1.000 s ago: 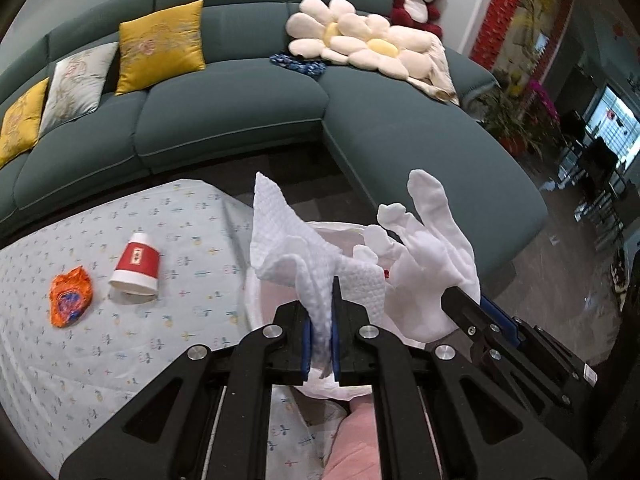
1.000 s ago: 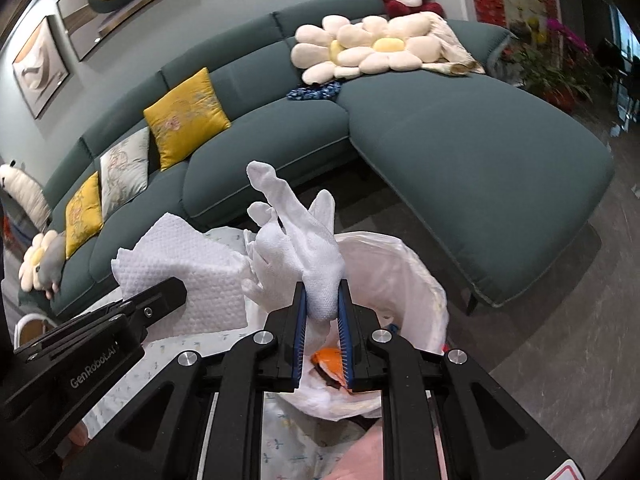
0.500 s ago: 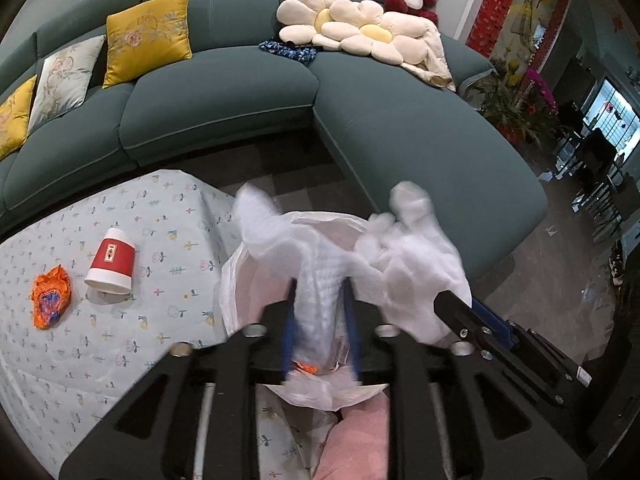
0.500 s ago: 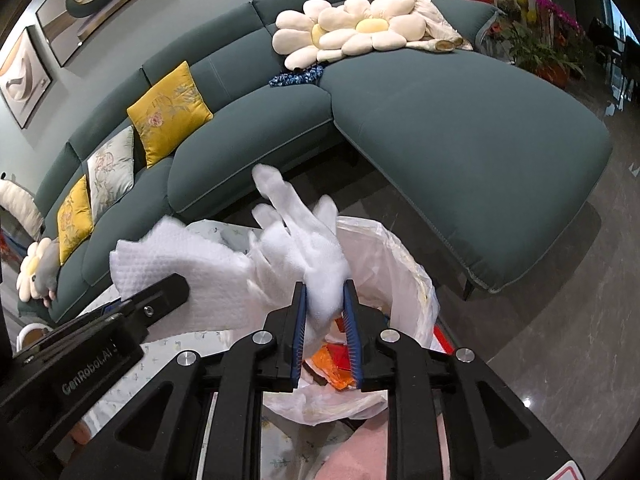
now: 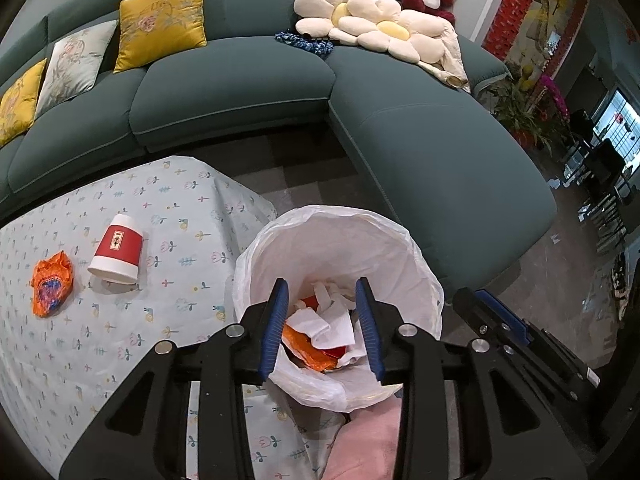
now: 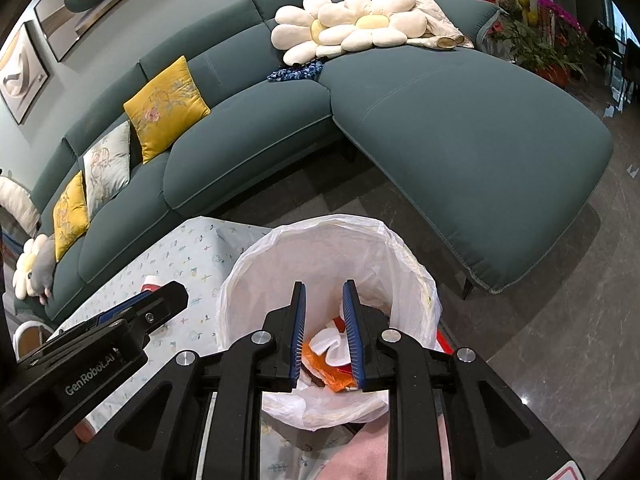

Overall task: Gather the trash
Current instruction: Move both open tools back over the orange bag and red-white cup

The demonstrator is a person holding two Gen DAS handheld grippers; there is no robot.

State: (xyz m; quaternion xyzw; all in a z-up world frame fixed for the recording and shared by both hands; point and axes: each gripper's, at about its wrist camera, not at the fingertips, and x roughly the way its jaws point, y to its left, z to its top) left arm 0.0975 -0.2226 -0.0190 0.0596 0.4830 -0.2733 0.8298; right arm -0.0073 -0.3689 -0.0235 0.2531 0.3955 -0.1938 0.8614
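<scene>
A bin lined with a white bag (image 5: 336, 236) (image 6: 320, 248) stands beside the table. White tissue and a white glove (image 5: 332, 320) (image 6: 332, 344) lie inside it on orange wrappers. My left gripper (image 5: 322, 296) is open and empty above the bin. My right gripper (image 6: 323, 298) is open and empty above the bin too. A red and white paper cup (image 5: 117, 250) lies on its side on the table, left of the bin. A crumpled orange wrapper (image 5: 52, 283) lies left of the cup.
The table (image 5: 80, 344) has a pale flower-print cloth. A teal corner sofa (image 5: 240, 84) with yellow cushions (image 5: 160, 24) and flower pillows (image 5: 360, 24) curves behind. Dark tiled floor (image 6: 540, 320) lies to the right.
Both grippers opened over the bin. The white tissue from the left and the white glove from the right dropped into the bag.
</scene>
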